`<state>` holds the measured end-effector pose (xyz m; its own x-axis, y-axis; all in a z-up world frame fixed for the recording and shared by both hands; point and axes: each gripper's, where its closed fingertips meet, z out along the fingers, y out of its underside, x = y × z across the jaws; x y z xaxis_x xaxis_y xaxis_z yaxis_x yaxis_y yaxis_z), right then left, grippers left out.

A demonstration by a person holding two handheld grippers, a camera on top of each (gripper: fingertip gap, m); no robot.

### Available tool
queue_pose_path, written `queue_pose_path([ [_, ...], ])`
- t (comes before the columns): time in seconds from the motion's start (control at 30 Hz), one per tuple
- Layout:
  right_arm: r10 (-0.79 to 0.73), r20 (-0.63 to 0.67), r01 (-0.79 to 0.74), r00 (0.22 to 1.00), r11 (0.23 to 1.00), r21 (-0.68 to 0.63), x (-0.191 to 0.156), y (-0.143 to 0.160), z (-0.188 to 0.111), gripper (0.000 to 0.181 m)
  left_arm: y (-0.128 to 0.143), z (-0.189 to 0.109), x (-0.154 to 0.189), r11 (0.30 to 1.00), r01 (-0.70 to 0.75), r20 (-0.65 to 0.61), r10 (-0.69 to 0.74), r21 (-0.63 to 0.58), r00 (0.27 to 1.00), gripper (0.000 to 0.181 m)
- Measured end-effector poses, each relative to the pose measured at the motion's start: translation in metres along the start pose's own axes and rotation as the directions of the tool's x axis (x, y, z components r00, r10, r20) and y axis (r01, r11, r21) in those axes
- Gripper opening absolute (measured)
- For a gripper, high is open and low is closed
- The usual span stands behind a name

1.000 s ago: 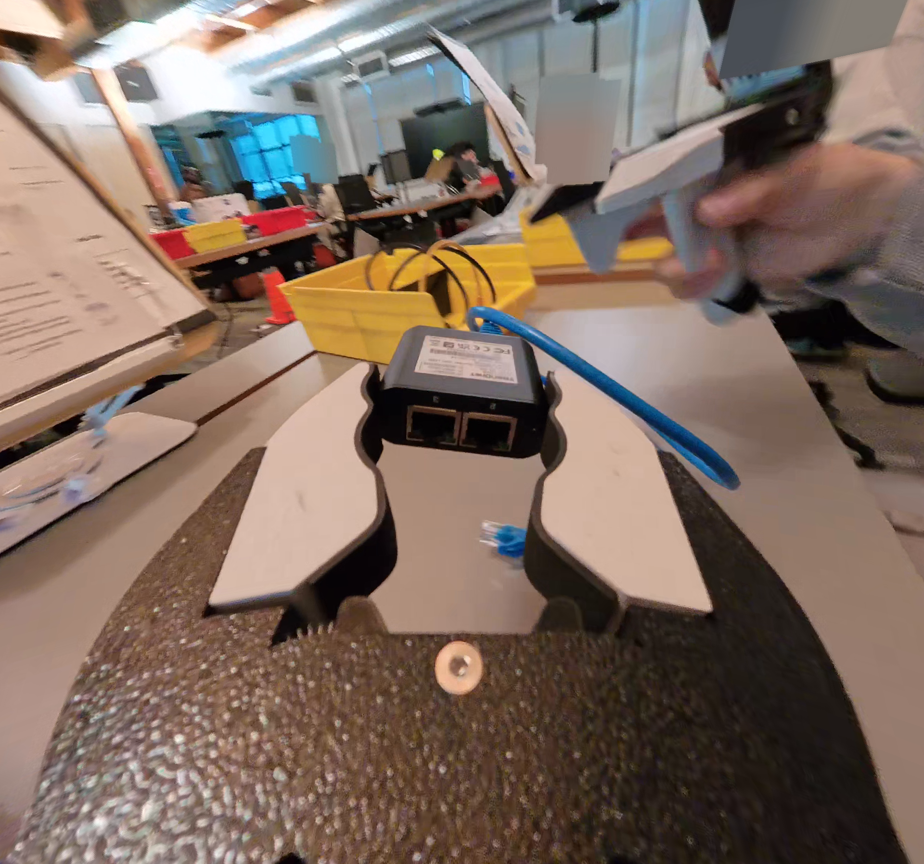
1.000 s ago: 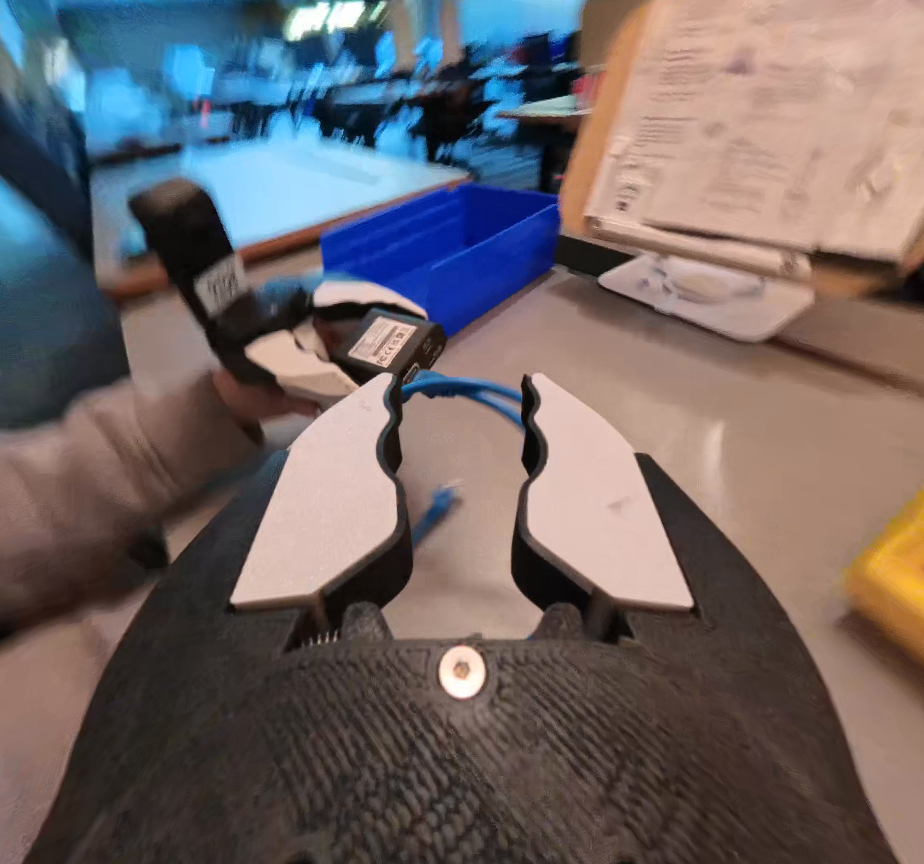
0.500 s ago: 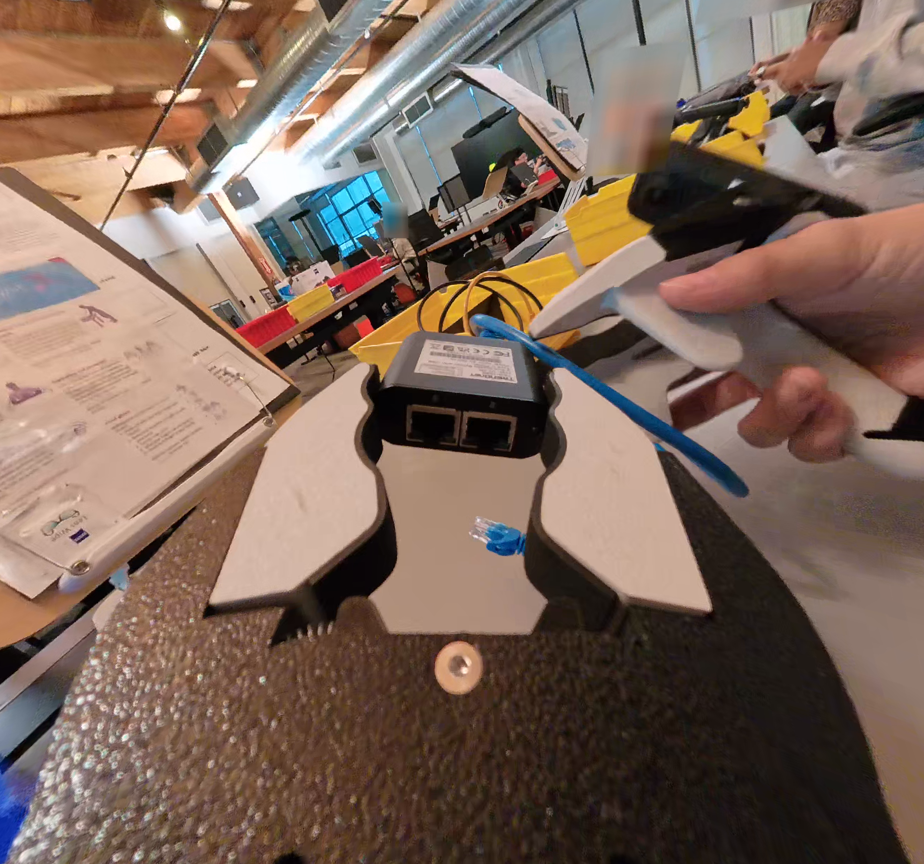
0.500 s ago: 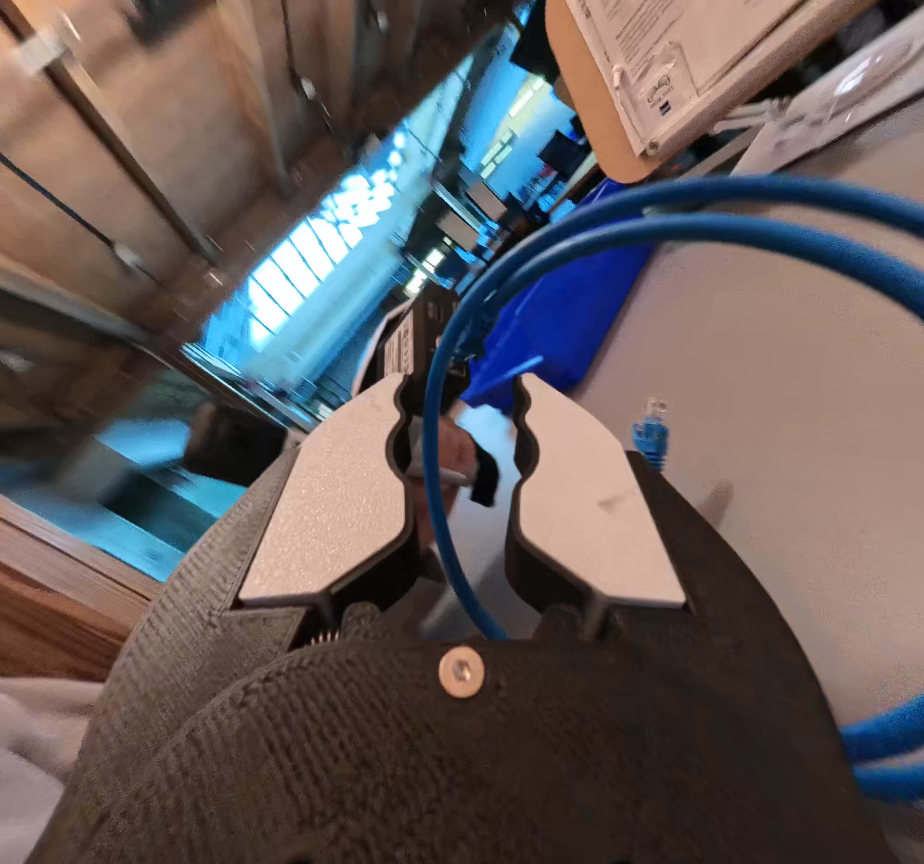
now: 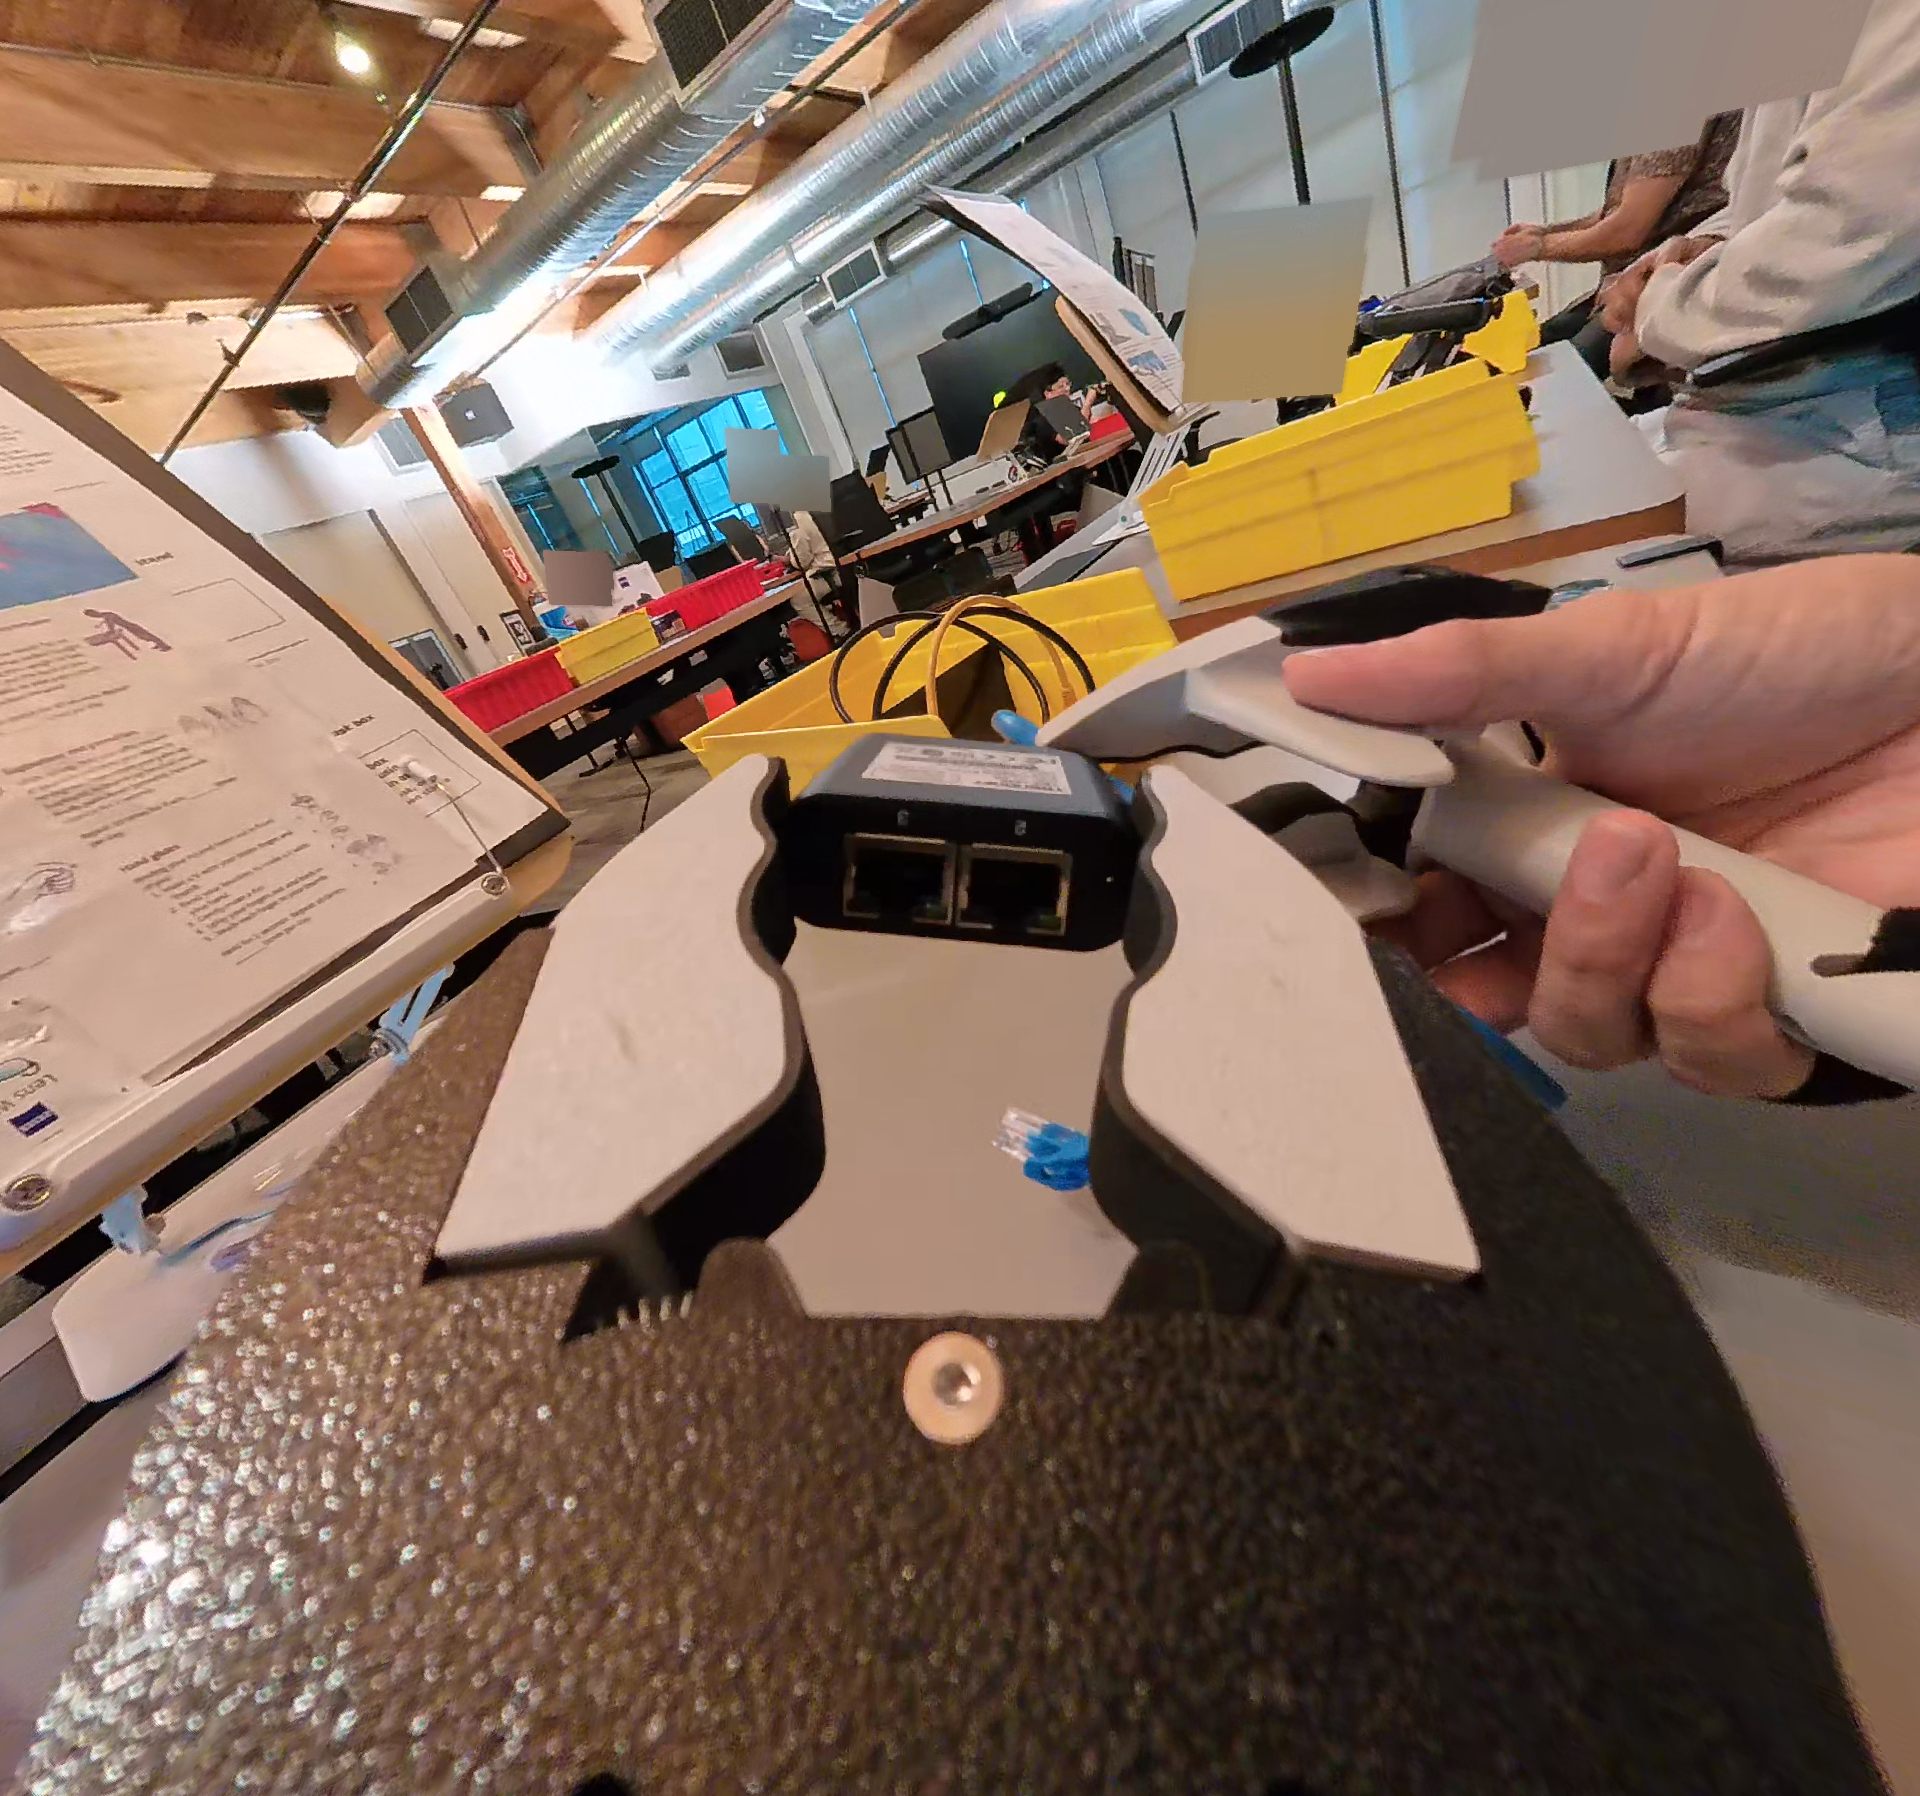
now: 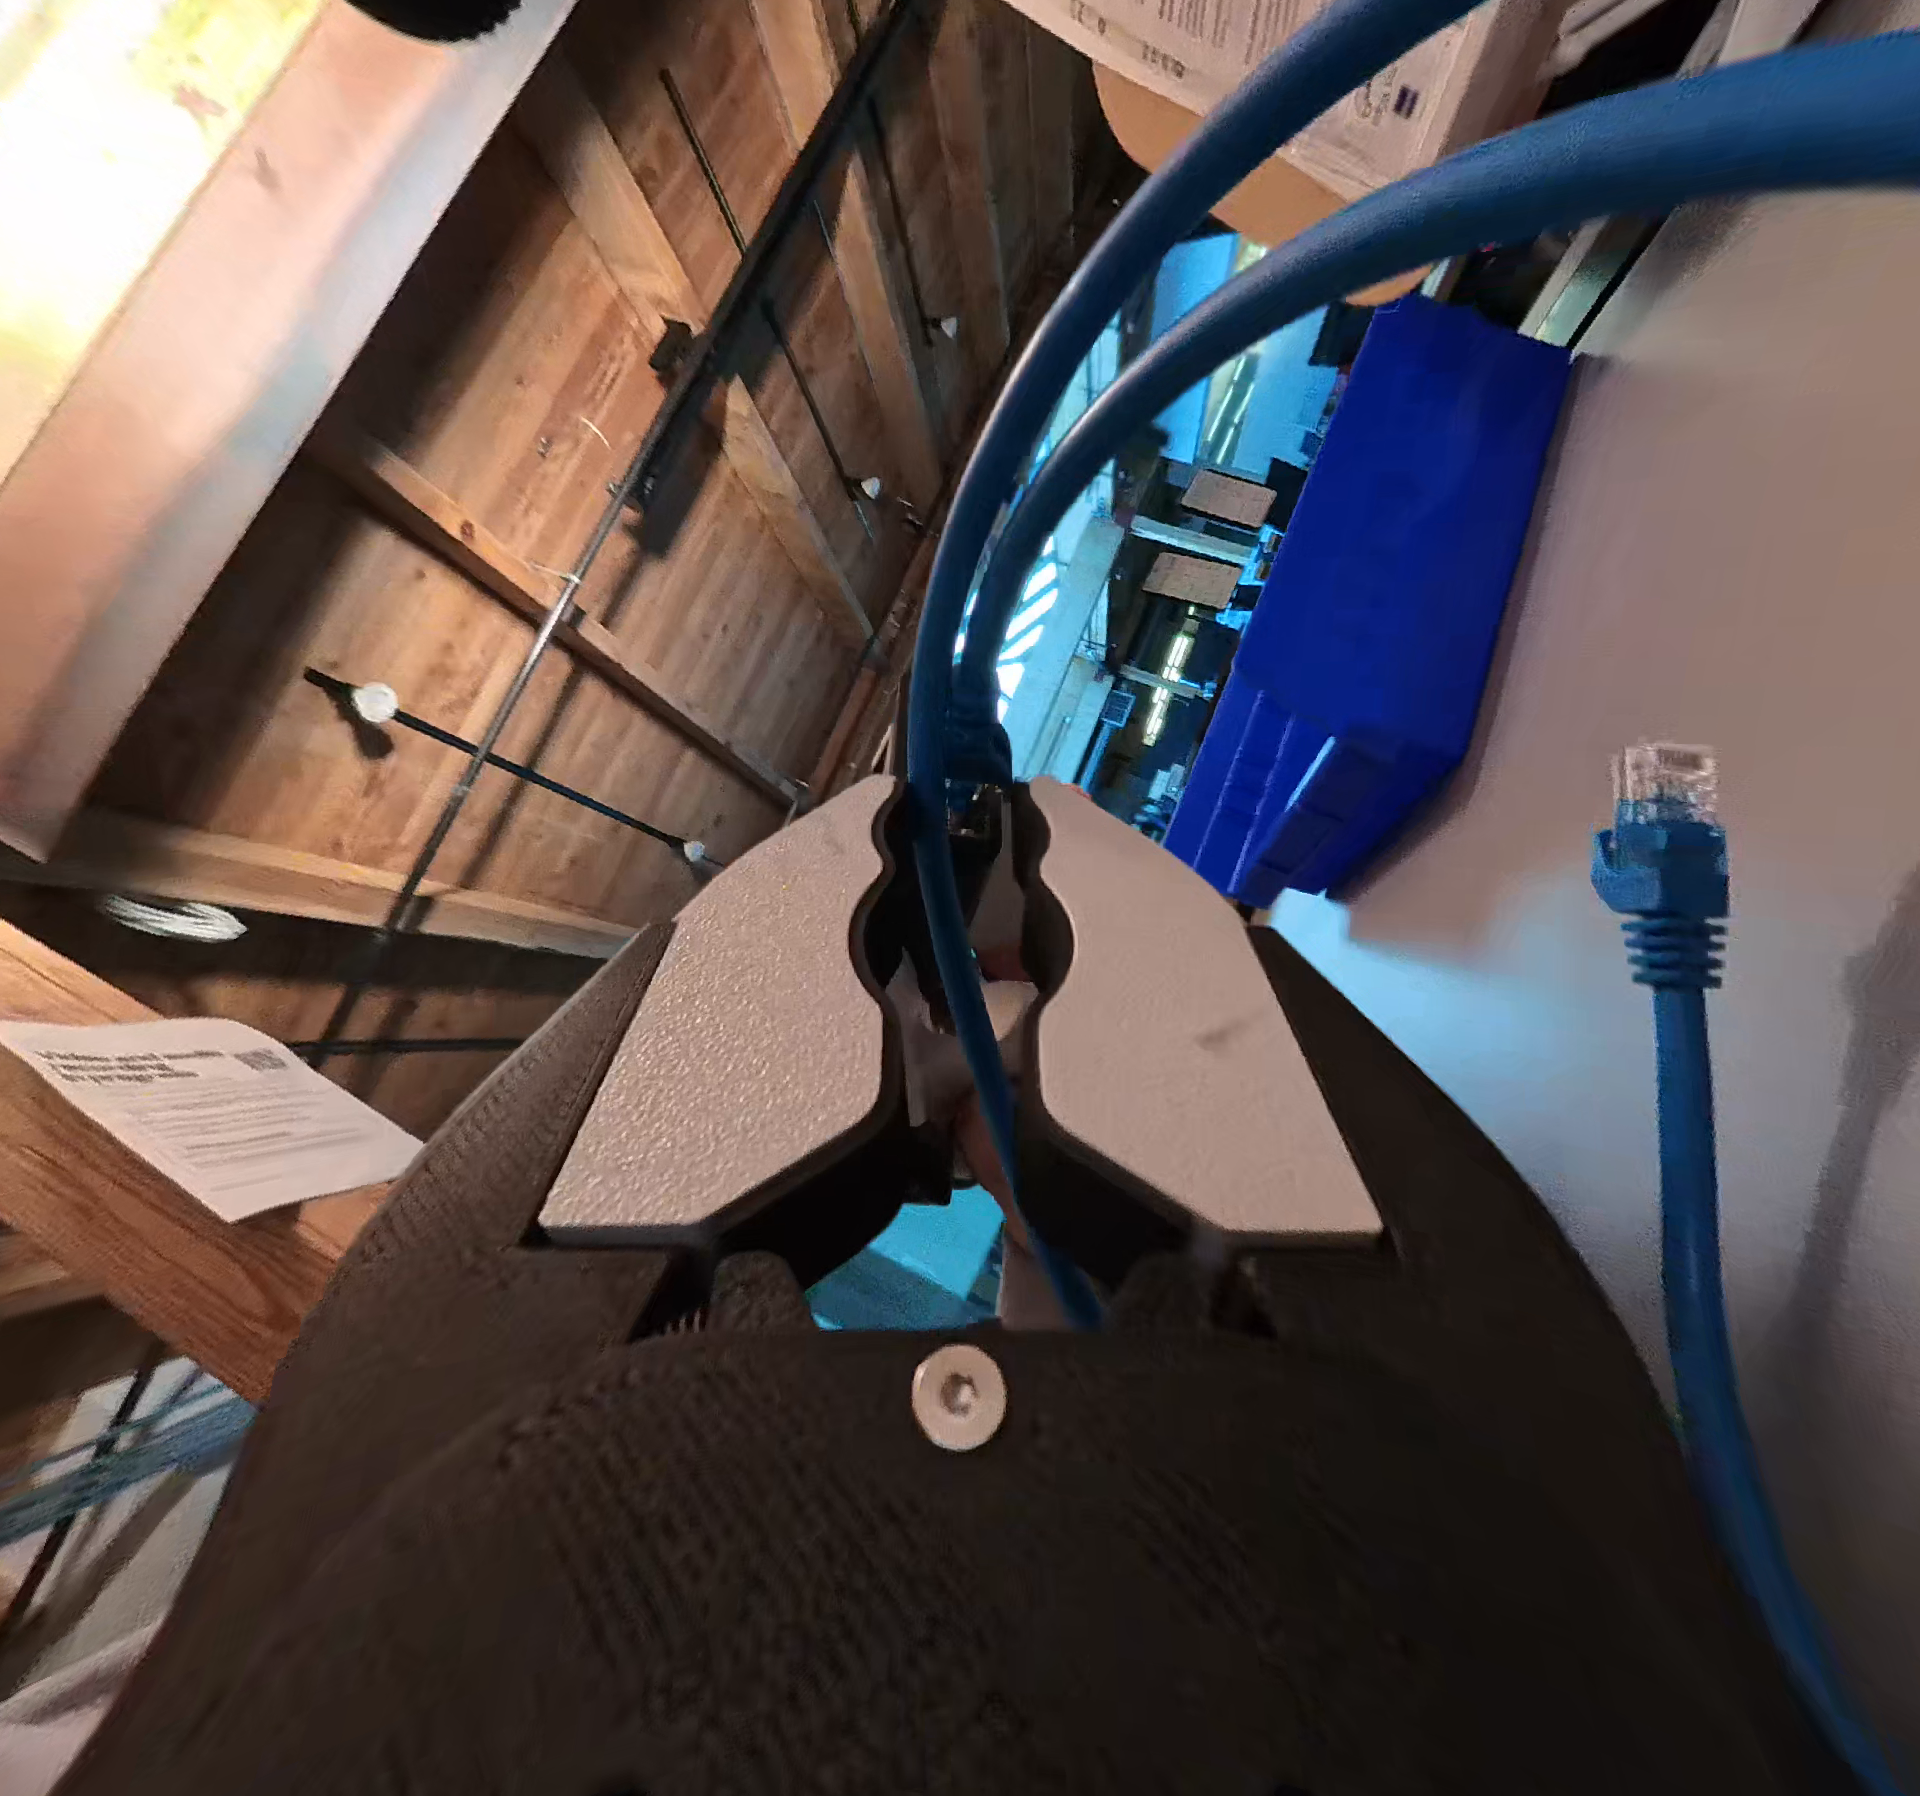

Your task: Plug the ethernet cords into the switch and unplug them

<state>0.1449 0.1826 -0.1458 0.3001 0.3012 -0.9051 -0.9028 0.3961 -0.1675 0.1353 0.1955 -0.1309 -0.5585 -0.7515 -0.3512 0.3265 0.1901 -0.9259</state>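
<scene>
My left gripper point(image 5: 956, 790) is shut on a black switch point(image 5: 956, 863) and holds it above the table. Its two front ports face the camera and are empty. A loose blue plug point(image 5: 1044, 1144) lies on the table below, between the fingers. My right gripper point(image 6: 961, 801), held by a hand, also shows in the left wrist view point(image 5: 1143, 718), reaching in behind the switch's right rear. In the right wrist view its fingers are closed on a blue ethernet cord point(image 6: 1351, 219) just below that cord's plug. A second free blue plug point(image 6: 1662, 811) lies on the table.
A document stand point(image 5: 208, 759) is at the left. A yellow bin point(image 5: 1091, 603) with black and orange cords sits behind the switch, with more yellow bins point(image 5: 1340, 489) farther back. A blue bin point(image 6: 1382, 603) stands on the grey table point(image 6: 1714, 499). A person point(image 5: 1787, 292) stands at the right. Both grippers' tips are close together, under 4 cm apart.
My right gripper has swung in behind the switch and its fingers have narrowed onto the blue cord. My left gripper still holds the switch.
</scene>
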Motion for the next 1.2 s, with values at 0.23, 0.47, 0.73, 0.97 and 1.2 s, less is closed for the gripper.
queue_pose_path([
  [0.23,0.048,0.057,-0.052,0.997,0.997,0.056,-0.001,-0.004,0.0,0.019,0.0,0.0,0.002,0.999,0.029,-0.009,-0.029,0.038,1.0,0.061],
  [0.47,0.047,0.054,-0.049,0.997,0.998,0.028,-0.002,-0.001,0.003,0.018,-0.003,-0.002,0.0,0.998,0.02,-0.001,-0.02,0.065,1.0,0.061],
  [0.73,-0.02,0.003,0.02,1.0,0.998,0.054,0.004,-0.001,-0.001,0.016,0.004,-0.001,0.003,1.0,0.013,-0.021,-0.012,0.023,1.0,0.061],
  [0.97,-0.222,-0.046,0.224,0.974,0.974,0.045,-0.003,-0.007,-0.003,0.017,0.011,0.002,0.005,0.999,-0.043,-0.006,0.043,-0.027,0.999,0.061],
  [1.2,-0.285,-0.051,0.29,0.957,0.945,0.149,-0.007,-0.02,-0.009,0.018,0.018,0.013,0.009,0.995,-0.038,0.039,0.042,-0.092,0.998,0.061],
])
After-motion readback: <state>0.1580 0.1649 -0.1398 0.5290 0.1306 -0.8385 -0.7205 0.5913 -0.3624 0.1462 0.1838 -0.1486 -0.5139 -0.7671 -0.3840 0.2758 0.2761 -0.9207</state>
